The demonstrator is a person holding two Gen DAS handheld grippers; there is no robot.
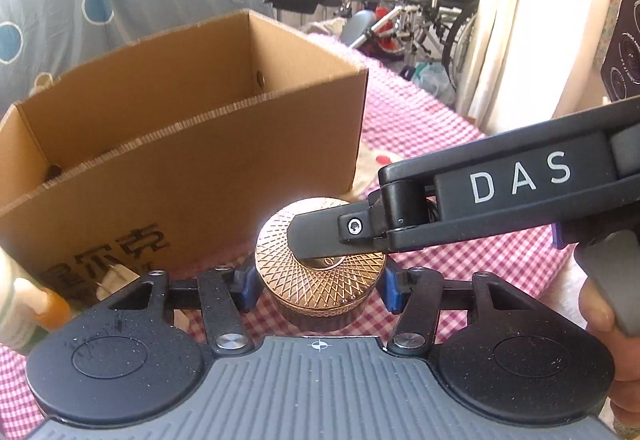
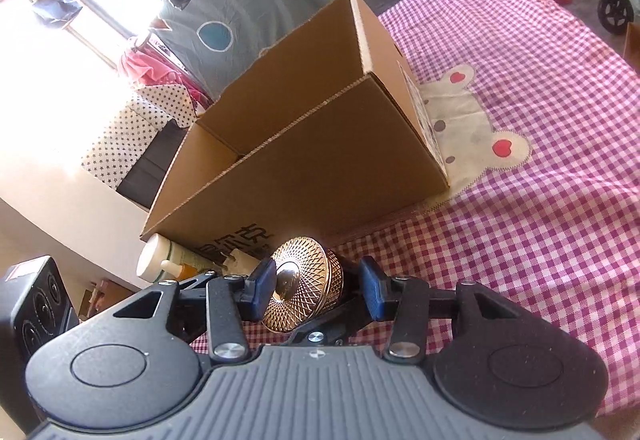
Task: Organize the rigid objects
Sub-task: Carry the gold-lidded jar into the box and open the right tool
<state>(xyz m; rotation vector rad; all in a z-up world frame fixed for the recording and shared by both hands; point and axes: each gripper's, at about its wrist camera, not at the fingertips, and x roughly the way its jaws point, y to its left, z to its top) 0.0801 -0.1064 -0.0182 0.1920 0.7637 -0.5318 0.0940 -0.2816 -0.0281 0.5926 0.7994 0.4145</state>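
Both tongs are on the one jar [image 1: 320, 268]: my left gripper [image 1: 318, 282] clamps its blue pads [image 1: 394, 290] on the sides, while my right gripper [image 2: 316, 286] bites top to bottom, one finger [image 1: 320, 236] lying across the lid.

The jar sits between my left jaws, directly in front of me, with the open cardboard box [image 1: 192, 144] just beyond and the checked cloth [image 1: 460, 252] beneath.

Risk, as I judge it: two grips pulling different ways could twist the lid loose, or the smooth metal could slip when one lets go.

It is a squat round jar with a coppery, criss-cross engraved lid and a plain central disc; the body looks dark.
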